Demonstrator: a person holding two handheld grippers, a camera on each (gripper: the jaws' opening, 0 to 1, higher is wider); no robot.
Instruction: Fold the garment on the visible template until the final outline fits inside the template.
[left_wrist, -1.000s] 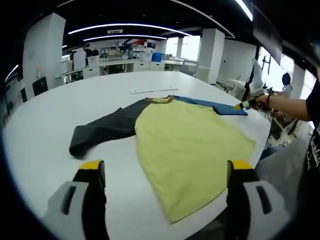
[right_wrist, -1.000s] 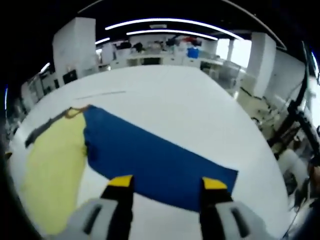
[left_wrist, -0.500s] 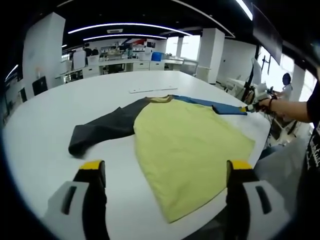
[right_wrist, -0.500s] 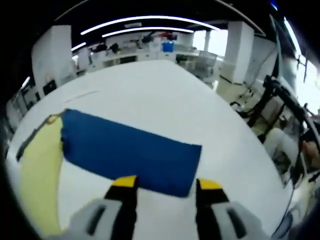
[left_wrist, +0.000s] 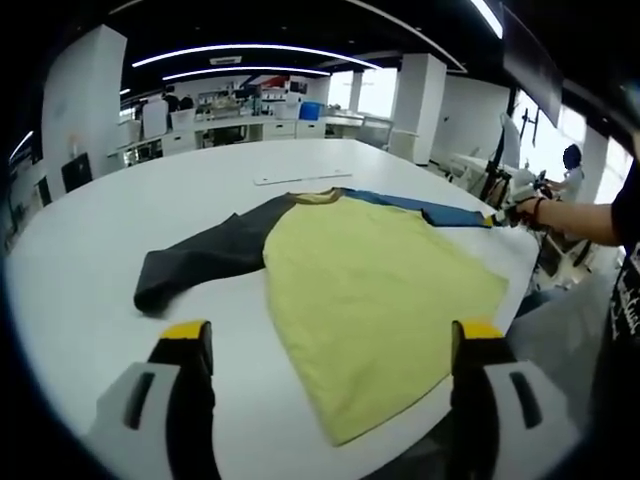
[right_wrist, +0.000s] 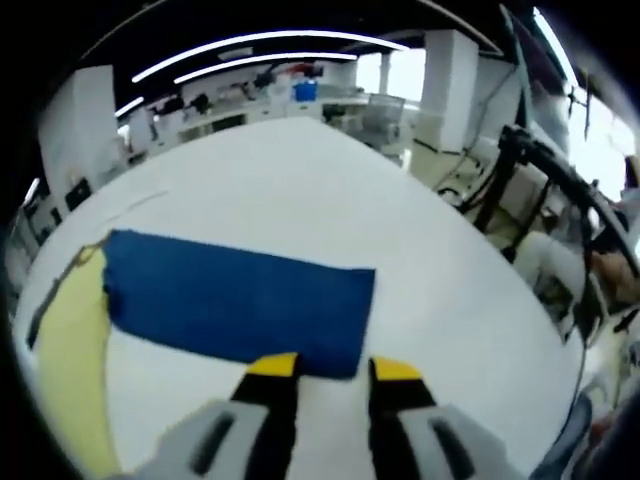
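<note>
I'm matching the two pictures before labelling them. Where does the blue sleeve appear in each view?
Left gripper view: the blue sleeve lies far right of centre, a thin strip past the yellow body, ending at the right gripper.
Right gripper view: it spans the middle, from the left to just above the jaws.
Shared landmark: the white strip on the table beyond the collar.

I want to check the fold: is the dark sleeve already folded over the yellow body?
No, the dark sleeve lies spread out on the table, beside the yellow body.
</note>
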